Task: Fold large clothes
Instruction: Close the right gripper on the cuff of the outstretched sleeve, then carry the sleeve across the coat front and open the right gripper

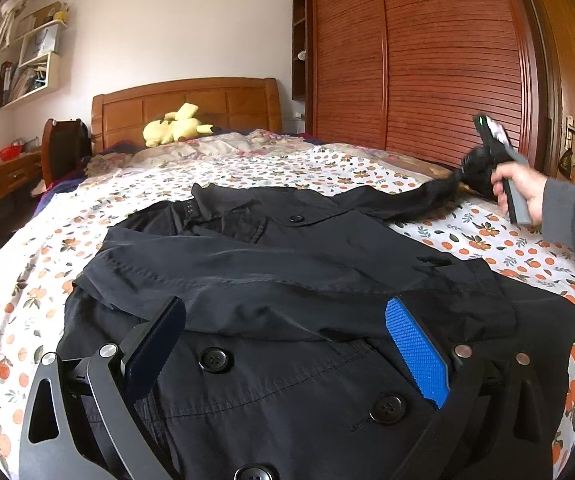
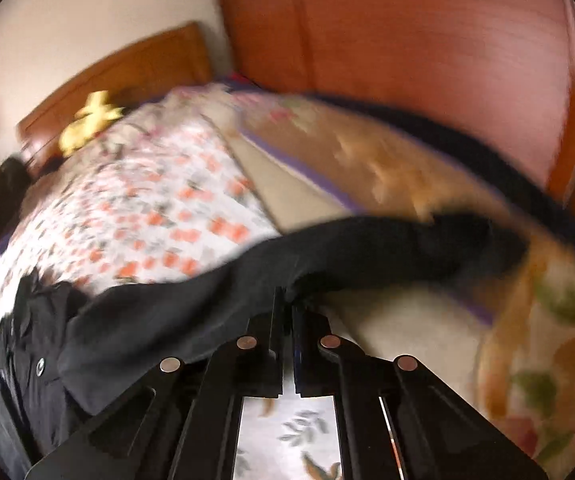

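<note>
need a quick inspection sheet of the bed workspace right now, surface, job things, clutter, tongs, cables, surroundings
surface: bed sheet with an orange fruit print, coat spread across it.
job's things: black coat lying front up, buttons showing; one sleeve folded across the chest, the other sleeve stretched out to the side.
clutter: yellow plush toy at the headboard; crumpled floral quilt beyond the coat.
tongs: left tongs open, above the coat's lower front; right tongs shut on the stretched sleeve.
cables: nothing seen.
surroundings: wooden headboard, slatted wardrobe doors, wall shelves.
</note>
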The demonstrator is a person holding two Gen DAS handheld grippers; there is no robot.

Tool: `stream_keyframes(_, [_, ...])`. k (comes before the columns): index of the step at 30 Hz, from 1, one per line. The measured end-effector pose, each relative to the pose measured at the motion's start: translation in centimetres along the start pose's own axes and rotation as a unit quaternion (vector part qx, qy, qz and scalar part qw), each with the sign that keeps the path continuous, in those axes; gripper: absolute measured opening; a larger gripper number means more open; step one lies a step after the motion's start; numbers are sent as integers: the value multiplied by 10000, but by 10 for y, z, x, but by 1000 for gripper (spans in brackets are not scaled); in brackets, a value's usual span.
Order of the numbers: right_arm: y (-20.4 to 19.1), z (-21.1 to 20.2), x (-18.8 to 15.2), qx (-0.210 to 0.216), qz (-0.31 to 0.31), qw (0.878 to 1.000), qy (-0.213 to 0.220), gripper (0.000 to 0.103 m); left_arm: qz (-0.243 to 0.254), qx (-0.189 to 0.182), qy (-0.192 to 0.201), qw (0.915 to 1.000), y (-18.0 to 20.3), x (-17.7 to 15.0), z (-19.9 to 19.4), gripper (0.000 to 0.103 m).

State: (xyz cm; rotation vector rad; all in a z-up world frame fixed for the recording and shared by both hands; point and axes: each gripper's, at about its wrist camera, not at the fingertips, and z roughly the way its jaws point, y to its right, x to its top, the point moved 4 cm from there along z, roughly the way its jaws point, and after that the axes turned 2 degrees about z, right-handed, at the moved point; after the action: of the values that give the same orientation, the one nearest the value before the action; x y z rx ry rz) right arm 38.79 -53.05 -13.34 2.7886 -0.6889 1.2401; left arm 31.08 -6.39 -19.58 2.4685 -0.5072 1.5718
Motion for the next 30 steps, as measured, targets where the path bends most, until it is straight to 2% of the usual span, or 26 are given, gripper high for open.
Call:
stream_keyframes(3, [-39,-32,10,294,-560,9975,304,2,3,8,36,10000,0,0,-2,101])
stream_keyframes(6, [-84,-66,11,721,-1103,9900,510,2,-5,17,51,10000,-1,1,-3,101])
stream_keyframes(11, [-158,-114,-10,1431,-1820,9711,579,2,-70,-25,99,9999,-5,5,-9,101])
stream_keyframes(16, [-218,-152,-49,1996,-2368,9497,474,2,-81,-1,42,10000,-16,7,-20,101])
stream_keyframes(22, [-268,-170,-96,2273,-2915,9289,207,2,-158,93,-2,9998,-34,4,-38,101])
stream_keyframes(30, [-289,-152,-143,2190,-3116,9242,-294,3,-150,210,50,9997,-46,4,-56,101])
